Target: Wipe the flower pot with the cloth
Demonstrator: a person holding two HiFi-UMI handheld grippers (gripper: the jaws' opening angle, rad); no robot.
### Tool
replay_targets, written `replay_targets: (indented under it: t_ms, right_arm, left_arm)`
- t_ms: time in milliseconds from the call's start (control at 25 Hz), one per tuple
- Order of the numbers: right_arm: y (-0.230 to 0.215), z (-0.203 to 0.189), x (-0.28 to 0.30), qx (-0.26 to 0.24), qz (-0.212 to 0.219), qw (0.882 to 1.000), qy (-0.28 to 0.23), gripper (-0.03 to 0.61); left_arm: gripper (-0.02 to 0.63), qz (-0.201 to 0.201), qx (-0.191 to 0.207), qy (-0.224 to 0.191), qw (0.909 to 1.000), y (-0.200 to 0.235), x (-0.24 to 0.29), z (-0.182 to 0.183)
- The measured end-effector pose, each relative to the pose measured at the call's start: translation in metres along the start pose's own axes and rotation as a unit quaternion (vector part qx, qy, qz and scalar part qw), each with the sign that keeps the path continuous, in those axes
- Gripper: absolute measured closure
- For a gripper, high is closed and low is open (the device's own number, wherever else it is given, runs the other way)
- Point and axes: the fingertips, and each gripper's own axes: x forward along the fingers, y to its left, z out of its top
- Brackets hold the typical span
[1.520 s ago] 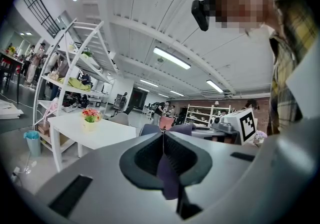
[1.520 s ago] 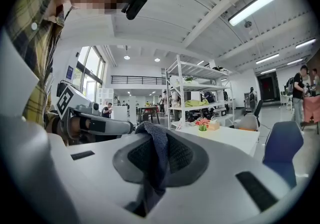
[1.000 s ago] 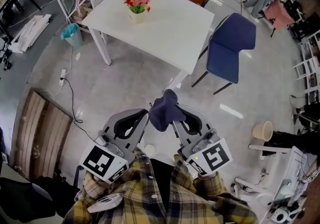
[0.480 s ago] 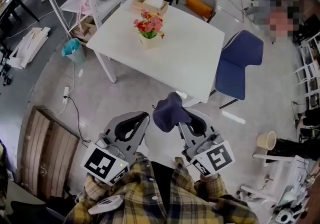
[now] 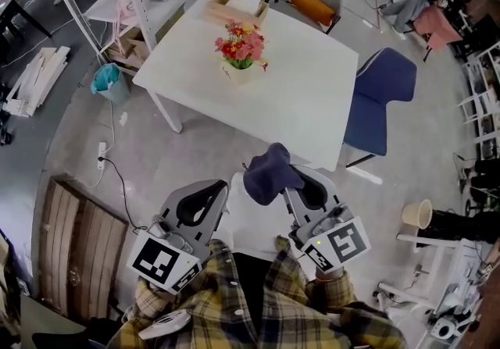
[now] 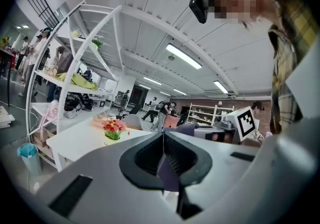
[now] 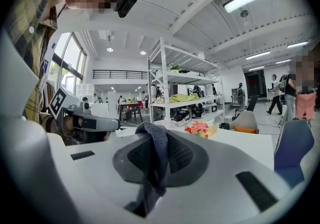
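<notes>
1. The flower pot [image 5: 237, 71], a small pale one, stands upright on the far half of the white table [image 5: 305, 101]. It is filled with red and pink flowers [image 5: 242, 46] over green leaves.
2. The dark blue cloth [image 5: 268, 174] is pinched in the right gripper [image 5: 287, 180]. The jaws are closed on it, and a bunched fold is seen above them while the rest hangs below.
3. The left gripper [image 5: 221, 187] is closed tight, and nothing is seen to be held in it.
4. Both grippers are held near the table's near edge, well apart from the pot, so the step in hand is judged to be the approach; no wiping has been started.
5. For the next move, the cloth has to be carried across the table top until its bunched part is laid against the pot's wall. The light pot is likely to be pushed or tipped by the wipe, so steadying by the left gripper, opened first, may be called for.
6. A shallow wooden box [image 5: 234, 5] is set at the table's far edge, with white paper seen in it.
7. A teal bin [image 5: 107, 79] is placed on the floor beside the table's left leg; its contents cannot be made out.
8. A beige bucket [image 5: 414, 215] stands on the floor at the right, apparently empty.
</notes>
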Motion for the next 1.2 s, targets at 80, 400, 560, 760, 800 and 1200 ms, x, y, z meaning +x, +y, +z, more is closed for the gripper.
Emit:
replay_targets:
  t_ms: [80, 400, 560, 760, 800, 1200]
  right_arm:
    - [-0.01, -0.003, 0.013, 0.005, -0.005, 1.0, 0.007, 0.561]
    - [-0.048, 0.002, 0.086, 0.014, -0.006, 1.0, 0.018, 0.561]
    - [-0.073, 0.009, 0.127, 0.023, -0.015, 0.999, 0.018, 0.561]
    - [-0.11, 0.024, 0.166, 0.026, -0.032, 0.999, 0.012, 0.561]
    - [-0.117, 0.028, 0.172, 0.026, -0.037, 0.999, 0.009, 0.561]
    - [-0.167, 0.048, 0.186, 0.031, -0.083, 0.996, 0.004, 0.561]
  left_arm:
    - [0.6, 0.005, -0.007, 0.001, 1.0, 0.014, 0.004, 0.0]
    - [0.6, 0.021, -0.009, 0.002, 0.9997, 0.088, 0.039, 0.02]
    - [0.6, 0.017, 0.003, -0.002, 0.9999, 0.13, 0.07, 0.046]
    - [0.6, -0.001, 0.027, -0.009, 0.9996, 0.169, 0.115, 0.079]
    - [0.6, -0.005, 0.03, -0.009, 0.9995, 0.175, 0.124, 0.084]
    - [0.6, -0.055, 0.039, 0.008, 0.9977, 0.2, 0.188, 0.1]
